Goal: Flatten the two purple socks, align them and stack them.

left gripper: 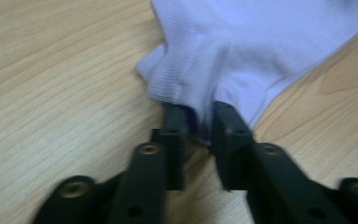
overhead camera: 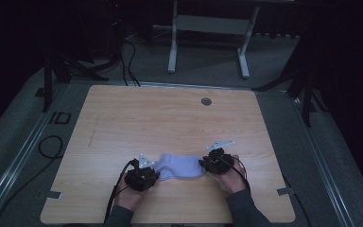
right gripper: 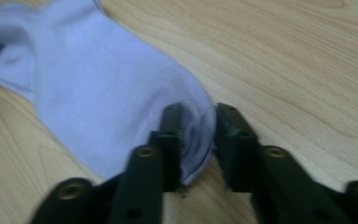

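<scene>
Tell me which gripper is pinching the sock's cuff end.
The left gripper: its jaws pinch the ribbed cuff edge of the sock. The right gripper grips the rounded toe end instead.

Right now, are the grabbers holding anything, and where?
Yes, the sock: left gripper pinches its cuff edge, right gripper pinches its toe end.

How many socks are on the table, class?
1: a pale lilac sock lies flat near the table's front edge, pinched between the left gripper and right gripper.
</scene>
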`<state>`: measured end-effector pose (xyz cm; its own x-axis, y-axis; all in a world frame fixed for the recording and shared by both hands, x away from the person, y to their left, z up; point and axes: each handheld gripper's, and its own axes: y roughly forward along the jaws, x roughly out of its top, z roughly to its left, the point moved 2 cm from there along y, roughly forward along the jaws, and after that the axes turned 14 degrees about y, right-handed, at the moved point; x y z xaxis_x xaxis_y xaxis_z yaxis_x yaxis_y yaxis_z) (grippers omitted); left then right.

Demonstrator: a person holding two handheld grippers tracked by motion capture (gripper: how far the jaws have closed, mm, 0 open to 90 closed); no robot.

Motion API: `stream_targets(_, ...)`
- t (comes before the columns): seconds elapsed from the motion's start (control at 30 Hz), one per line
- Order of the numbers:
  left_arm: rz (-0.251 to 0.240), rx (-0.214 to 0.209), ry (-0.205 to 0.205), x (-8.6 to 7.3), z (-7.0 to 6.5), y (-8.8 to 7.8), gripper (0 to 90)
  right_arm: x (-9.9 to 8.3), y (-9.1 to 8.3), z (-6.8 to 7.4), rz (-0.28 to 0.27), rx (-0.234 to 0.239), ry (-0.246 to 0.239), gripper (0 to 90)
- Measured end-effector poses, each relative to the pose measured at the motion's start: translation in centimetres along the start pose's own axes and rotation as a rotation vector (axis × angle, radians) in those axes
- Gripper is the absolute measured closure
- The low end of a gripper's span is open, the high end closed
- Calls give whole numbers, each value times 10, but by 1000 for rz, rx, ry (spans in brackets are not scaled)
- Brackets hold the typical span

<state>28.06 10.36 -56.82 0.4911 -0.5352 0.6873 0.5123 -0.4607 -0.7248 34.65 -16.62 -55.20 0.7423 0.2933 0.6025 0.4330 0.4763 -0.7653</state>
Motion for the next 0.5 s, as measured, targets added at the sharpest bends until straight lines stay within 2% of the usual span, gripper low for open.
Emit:
stream_targets(0.13, -15, 3, 12, 3, -2, -2, 595, 0, -4, 0, -29, 29, 31, 595)
stream_targets(0.27, -20, 8, 6, 3, -1, -3, 547, 0, -10, -1, -47, 41, 35, 566)
stream_targets(0.3, -21, 14, 6, 3, -1, -3, 504, 1, -14, -3, -65, 58, 52, 554)
stream_targets(0.5, -47, 50, -26, 4, 5, -9, 425, 1, -22, -8, -96, 64, 68, 526)
